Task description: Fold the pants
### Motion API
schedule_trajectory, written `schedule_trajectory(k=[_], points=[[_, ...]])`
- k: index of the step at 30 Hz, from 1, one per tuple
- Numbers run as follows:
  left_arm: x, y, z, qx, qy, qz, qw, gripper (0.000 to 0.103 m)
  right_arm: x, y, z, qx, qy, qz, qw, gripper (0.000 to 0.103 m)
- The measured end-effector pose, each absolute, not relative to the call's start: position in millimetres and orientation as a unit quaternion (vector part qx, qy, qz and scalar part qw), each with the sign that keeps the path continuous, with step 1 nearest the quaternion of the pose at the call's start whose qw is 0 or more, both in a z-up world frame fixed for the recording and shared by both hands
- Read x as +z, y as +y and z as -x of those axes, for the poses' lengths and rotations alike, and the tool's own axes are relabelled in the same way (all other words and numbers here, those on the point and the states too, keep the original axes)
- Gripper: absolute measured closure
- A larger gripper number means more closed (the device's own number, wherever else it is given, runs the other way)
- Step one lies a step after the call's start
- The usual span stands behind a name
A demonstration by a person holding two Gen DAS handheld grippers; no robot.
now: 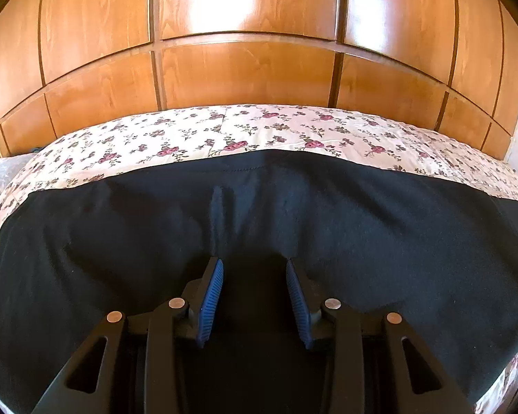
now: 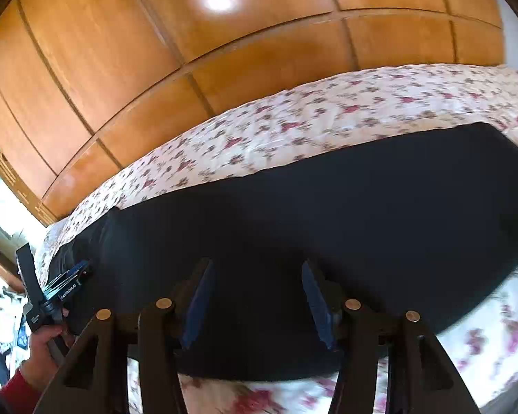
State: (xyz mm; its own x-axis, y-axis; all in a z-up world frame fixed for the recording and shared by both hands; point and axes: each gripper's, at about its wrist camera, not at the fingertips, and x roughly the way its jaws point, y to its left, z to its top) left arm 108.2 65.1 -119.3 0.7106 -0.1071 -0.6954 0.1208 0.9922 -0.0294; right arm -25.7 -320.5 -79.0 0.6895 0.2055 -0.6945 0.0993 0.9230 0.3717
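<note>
Black pants (image 1: pixel 293 214) lie spread flat across a floral bedsheet (image 1: pixel 224 131). In the left wrist view my left gripper (image 1: pixel 254 262) hangs low over the dark cloth, its blue pads (image 1: pixel 210 296) apart with nothing pinched between them. The right wrist view is blurred. There my right gripper (image 2: pixel 256 264) stands open above the pants (image 2: pixel 328 207), close to their near edge. At the far left of that view the left gripper (image 2: pixel 81 270) sits at the pants' end, held by a hand (image 2: pixel 45 341) in a red sleeve (image 2: pixel 17 391).
A glossy wooden wardrobe (image 1: pixel 245 72) stands right behind the bed. Bare floral bedsheet (image 2: pixel 293 124) runs along the far side of the pants and shows again at the near right. A bright window area lies at the left edge of the right wrist view.
</note>
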Motion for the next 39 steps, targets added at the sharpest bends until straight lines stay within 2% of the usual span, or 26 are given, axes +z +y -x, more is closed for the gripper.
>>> schedule_trajectory(k=[6, 10, 16, 23, 27, 32, 34, 35, 36, 39], points=[[-116.2, 58.8, -90.8, -0.039, 0.367, -0.004, 0.929, 0.064, -80.0, -357.4, 49.2, -0.021, 0.387, -0.217, 0.896, 0.047], [-109.0, 50.6, -74.4, -0.078, 0.358, 0.040, 0.930, 0.064, -79.2, -375.3, 64.3, -0.047, 0.374, -0.231, 0.897, 0.047], [-97.0, 22.6, -55.4, -0.139, 0.339, 0.063, 0.928, 0.064, -82.6, -409.0, 82.6, -0.089, 0.330, -0.316, 0.885, 0.047], [-111.9, -13.2, -47.3, -0.178, 0.361, 0.010, 0.915, 0.062, -96.1, -450.5, 92.2, -0.166, 0.325, -0.352, 0.862, 0.046], [-114.7, -13.5, -41.9, -0.180, 0.353, 0.011, 0.918, 0.062, -109.9, -475.6, 99.7, -0.171, 0.299, -0.411, 0.844, 0.046], [-117.5, -9.8, -41.4, -0.186, 0.346, 0.017, 0.920, 0.061, -116.6, -496.1, 89.7, -0.160, 0.267, -0.425, 0.850, 0.046], [-118.1, -10.5, -41.1, -0.185, 0.343, 0.012, 0.921, 0.061, -119.3, -500.1, 85.3, -0.159, 0.257, -0.437, 0.847, 0.055], [-118.1, -10.4, -40.1, -0.186, 0.342, 0.012, 0.921, 0.061, -120.7, -502.5, 82.7, -0.160, 0.257, -0.441, 0.845, 0.069], [-118.3, -9.9, -39.9, -0.188, 0.341, 0.013, 0.921, 0.061, -121.8, -504.1, 80.3, -0.158, 0.259, -0.446, 0.842, 0.076], [-119.1, -8.1, -39.2, -0.192, 0.336, 0.019, 0.922, 0.061, -116.8, -502.8, 80.1, -0.152, 0.246, -0.454, 0.843, 0.082]])
